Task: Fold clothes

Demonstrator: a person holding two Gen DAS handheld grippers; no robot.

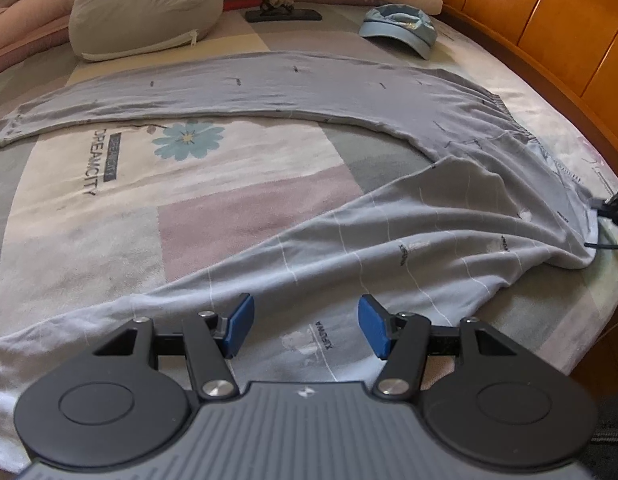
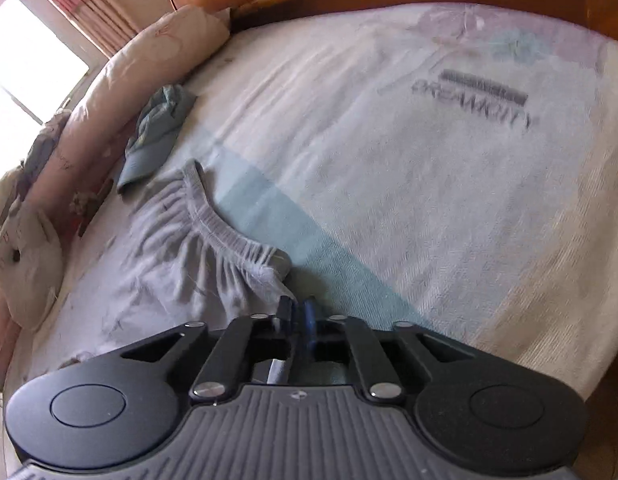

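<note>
We note a bed with a patchwork printed sheet [image 1: 121,208] of pale pink, grey and cream blocks, a blue flower and dark lettering; an orange-brown wooden headboard [image 1: 549,20] curves round its far side; striped curtains and a bright window show in the right wrist view. Pale grey long trousers with small dark marks [image 1: 269,92] lie spread across the bed, one leg flat, the other rumpled near us; a light blue cap [image 1: 401,28] and a grey-green cushion [image 1: 145,12] sit beyond. Left gripper [image 1: 305,326] hovers over the near leg, jaws open, nothing between. Right gripper [image 2: 297,320]: jaws nearly closed, pinching the elastic waistband's corner. Right view blurred; lettering there hard to read; bed edges cut off.
</note>
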